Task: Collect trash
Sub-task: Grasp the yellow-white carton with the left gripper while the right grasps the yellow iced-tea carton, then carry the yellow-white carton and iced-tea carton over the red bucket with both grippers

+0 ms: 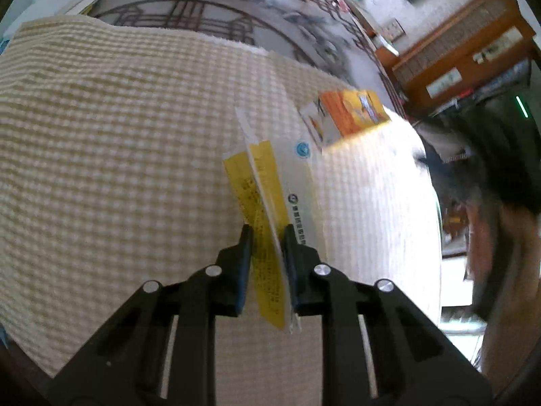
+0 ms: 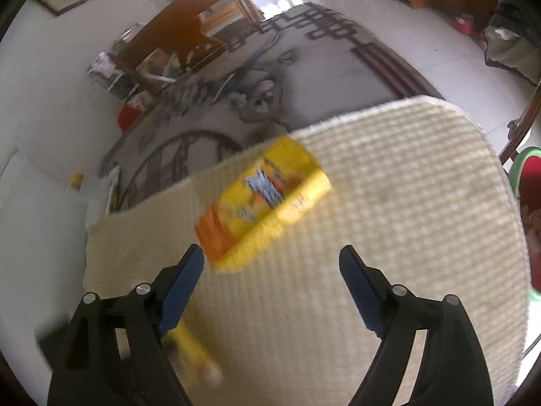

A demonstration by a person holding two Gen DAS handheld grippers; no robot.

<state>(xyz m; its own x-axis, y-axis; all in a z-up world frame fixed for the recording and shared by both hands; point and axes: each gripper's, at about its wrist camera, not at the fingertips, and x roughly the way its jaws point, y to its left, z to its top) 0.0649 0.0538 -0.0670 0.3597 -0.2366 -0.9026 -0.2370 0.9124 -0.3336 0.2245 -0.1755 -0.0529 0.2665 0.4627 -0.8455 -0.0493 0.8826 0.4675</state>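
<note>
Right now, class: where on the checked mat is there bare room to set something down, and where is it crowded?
Free: the wide stretch of checked mat left of the flattened yellow and white carton clamped in the left gripper, and the mat right of the yellow box toward its rounded edge. Crowded: around carton and box, where the open right gripper hovers.

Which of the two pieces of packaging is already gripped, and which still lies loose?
The flat yellow-and-white wrapper is pinched in the left gripper. The orange-yellow box lies loose on the checked cloth.
</note>
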